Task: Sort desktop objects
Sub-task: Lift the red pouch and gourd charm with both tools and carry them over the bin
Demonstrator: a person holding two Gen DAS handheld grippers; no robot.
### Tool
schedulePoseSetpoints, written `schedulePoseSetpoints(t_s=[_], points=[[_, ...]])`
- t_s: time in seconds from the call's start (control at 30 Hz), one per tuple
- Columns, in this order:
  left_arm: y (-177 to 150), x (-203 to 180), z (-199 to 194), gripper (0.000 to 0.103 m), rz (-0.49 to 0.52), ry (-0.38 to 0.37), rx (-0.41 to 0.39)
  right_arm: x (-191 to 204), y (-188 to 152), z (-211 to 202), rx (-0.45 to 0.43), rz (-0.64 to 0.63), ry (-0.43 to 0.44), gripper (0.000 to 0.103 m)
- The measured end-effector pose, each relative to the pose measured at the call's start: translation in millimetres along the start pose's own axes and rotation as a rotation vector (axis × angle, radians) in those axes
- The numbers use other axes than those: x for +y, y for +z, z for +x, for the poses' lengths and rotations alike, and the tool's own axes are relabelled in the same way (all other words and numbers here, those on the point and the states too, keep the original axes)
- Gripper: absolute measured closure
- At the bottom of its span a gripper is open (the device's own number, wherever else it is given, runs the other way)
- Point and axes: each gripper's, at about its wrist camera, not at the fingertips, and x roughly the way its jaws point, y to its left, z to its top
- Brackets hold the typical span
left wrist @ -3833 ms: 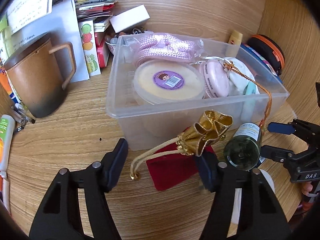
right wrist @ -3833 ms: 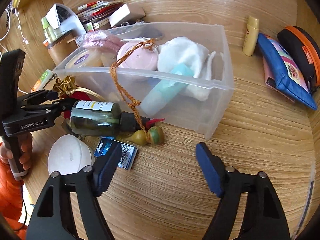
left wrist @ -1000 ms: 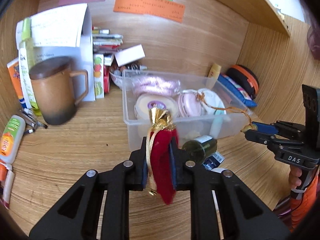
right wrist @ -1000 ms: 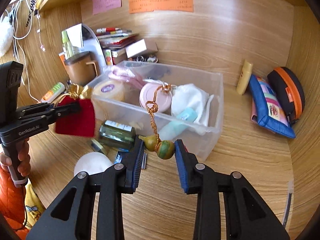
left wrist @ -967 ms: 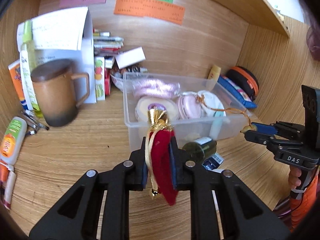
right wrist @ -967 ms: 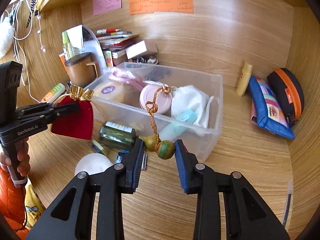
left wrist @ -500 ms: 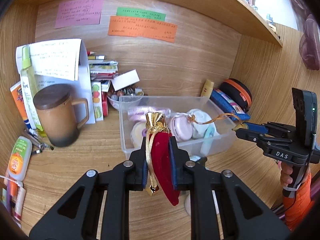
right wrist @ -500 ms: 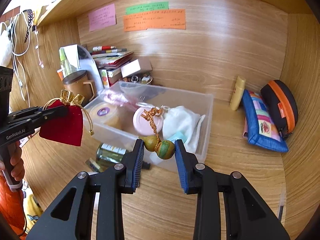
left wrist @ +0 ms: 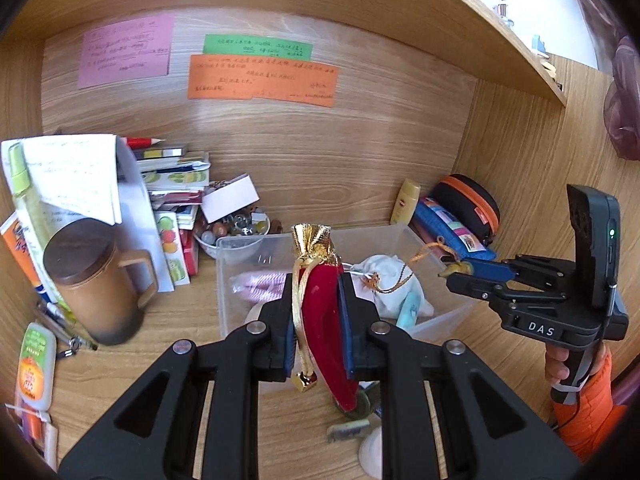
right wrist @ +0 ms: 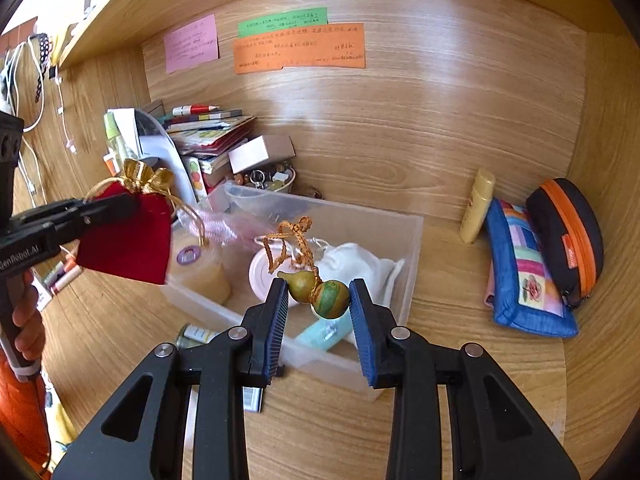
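My left gripper [left wrist: 318, 320] is shut on a red velvet pouch [left wrist: 324, 320] with a gold top and cord, held up in the air above the desk. The pouch also shows in the right wrist view [right wrist: 128, 236], hanging from the left gripper [right wrist: 120, 202]. My right gripper [right wrist: 318, 304] is shut on a small green-brown gourd charm [right wrist: 320, 290]; its orange cord [right wrist: 294, 240] trails up. The right gripper shows in the left wrist view [left wrist: 460, 270] above the right end of the clear plastic bin [right wrist: 408, 248], which holds a pink cord, round tins, white cloth and a teal tube.
A brown lidded mug [left wrist: 94, 280], papers and stacked books [left wrist: 172, 184] stand at the back left. A bowl of beads [left wrist: 236, 232] sits behind the bin. A yellow tube [right wrist: 476, 206], a blue pouch [right wrist: 524, 276] and a black-orange case [right wrist: 568, 240] lie at the right. A green bottle [right wrist: 196, 336] lies before the bin.
Both grippers have risen higher above the desk with their objects still held. The pouch and the gourd charm now hang well above the bin.
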Motion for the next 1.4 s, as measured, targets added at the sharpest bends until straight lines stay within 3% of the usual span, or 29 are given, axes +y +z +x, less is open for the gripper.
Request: schedulePoseSetpoints(t_s=[0.27,0.8,1.23,1.3,1.4], points=[[11,-7,28,0.086,0.015,-0.022,0.033,-2,14,15,-0.002,-0.001,0.014,0.074],[-3,-15,82,0.086,0.042,-0.046,0.141,-8,-2,56,0.116,0.020,0.039,0.074],[-12,-17,89,0.086,0.091,0.011,0.158,-9,-5,64,0.126,0.031,0.024,0.074],[-12,-17,89,0.084,0.100,0.017,0.158,-6,-5,64,0.123,0.017,0.020,0.074],[-13,-20,88,0.071,0.112,0.021,0.151,-4,-5,62,0.118,0.007,0.018,0.074]])
